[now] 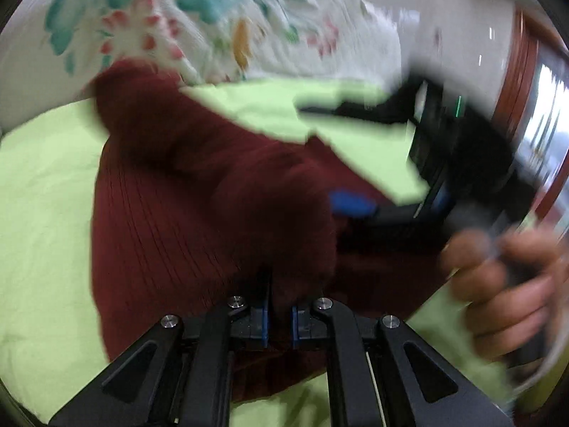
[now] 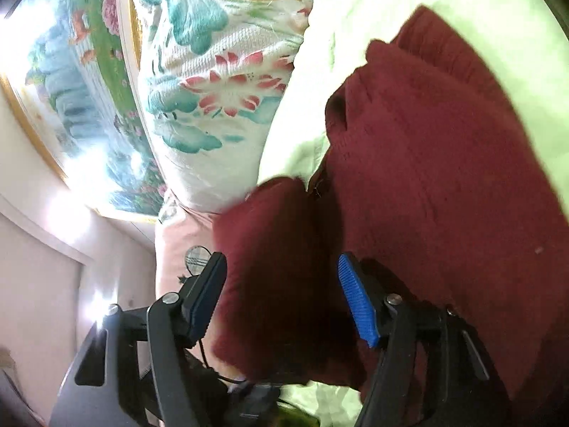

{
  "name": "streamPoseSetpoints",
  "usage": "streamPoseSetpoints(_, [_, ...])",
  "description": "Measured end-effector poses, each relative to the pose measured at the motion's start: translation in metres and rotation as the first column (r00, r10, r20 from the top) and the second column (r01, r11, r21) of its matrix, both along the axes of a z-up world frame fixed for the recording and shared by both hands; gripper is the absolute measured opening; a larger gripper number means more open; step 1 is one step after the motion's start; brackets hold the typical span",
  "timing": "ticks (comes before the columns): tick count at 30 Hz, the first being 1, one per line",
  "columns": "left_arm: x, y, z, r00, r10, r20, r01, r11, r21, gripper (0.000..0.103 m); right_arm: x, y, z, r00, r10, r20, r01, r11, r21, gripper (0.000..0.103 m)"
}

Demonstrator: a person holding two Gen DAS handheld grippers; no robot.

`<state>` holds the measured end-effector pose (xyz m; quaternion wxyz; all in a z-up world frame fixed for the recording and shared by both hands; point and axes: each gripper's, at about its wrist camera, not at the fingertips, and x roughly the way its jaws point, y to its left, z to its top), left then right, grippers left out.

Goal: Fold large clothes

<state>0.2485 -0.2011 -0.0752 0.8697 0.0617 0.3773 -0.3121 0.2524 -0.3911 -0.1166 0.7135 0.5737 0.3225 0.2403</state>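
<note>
A dark red ribbed knit garment (image 1: 199, 192) lies bunched on a light green bedsheet (image 1: 46, 192). At the bottom of the left wrist view my left gripper (image 1: 281, 306) is shut, a fold of the red knit pinched between its blue pads. To the right, blurred, is my right gripper (image 1: 318, 154), held by a hand (image 1: 505, 277), its fingers spread over the garment's edge. In the right wrist view my right gripper (image 2: 281, 259) stands open. A loose fold of the garment (image 2: 444, 178) lies between its fingers (image 2: 355, 299), which do not press on it.
A white quilt with teal and pink flowers (image 2: 220, 82) is heaped at the head of the bed, with a pink pillow (image 2: 170, 242) beside it. A gold-framed landscape painting (image 2: 78, 82) hangs on the wall. Reddish wooden furniture (image 1: 522, 82) stands beyond the bed's edge.
</note>
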Motion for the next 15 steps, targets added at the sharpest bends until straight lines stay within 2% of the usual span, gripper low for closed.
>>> streamPoseSetpoints(2, [-0.006, -0.002, -0.003, 1.0, -0.004, 0.028, 0.003, 1.0, 0.02, 0.007, 0.002, 0.003, 0.003, 1.0, 0.025, -0.008, -0.026, 0.999, -0.045, 0.071])
streamPoseSetpoints(6, [-0.006, 0.006, 0.006, 0.999, -0.009, 0.032, 0.01, 1.0, -0.024, 0.007, 0.016, 0.019, 0.015, 0.997, 0.076, -0.025, -0.079, 0.985, -0.156, 0.074])
streamPoseSetpoints(9, [-0.007, 0.01, 0.008, 0.999, -0.015, 0.035, 0.016, 0.999, -0.042, 0.007, 0.034, 0.032, 0.026, 0.995, 0.098, -0.035, -0.104, 0.955, -0.277, 0.075])
streamPoseSetpoints(12, [-0.01, 0.012, 0.01, 0.999, -0.025, 0.034, 0.027, 0.999, -0.045, 0.007, 0.057, 0.038, 0.026, 0.992, 0.112, -0.057, -0.125, 0.93, -0.347, 0.074])
streamPoseSetpoints(13, [-0.01, 0.012, 0.01, 0.999, -0.028, 0.035, 0.029, 0.999, -0.043, 0.007, 0.064, 0.039, 0.025, 0.991, 0.117, -0.065, -0.133, 0.923, -0.36, 0.065])
streamPoseSetpoints(14, [-0.01, 0.009, 0.01, 0.999, -0.028, 0.037, 0.03, 0.999, -0.04, 0.007, 0.072, 0.041, 0.023, 0.989, 0.118, -0.084, -0.142, 0.913, -0.382, 0.042])
streamPoseSetpoints(15, [-0.009, 0.008, 0.012, 0.999, -0.026, 0.039, 0.027, 0.999, -0.038, 0.007, 0.08, 0.04, 0.019, 0.987, 0.11, -0.115, -0.148, 0.902, -0.407, 0.03])
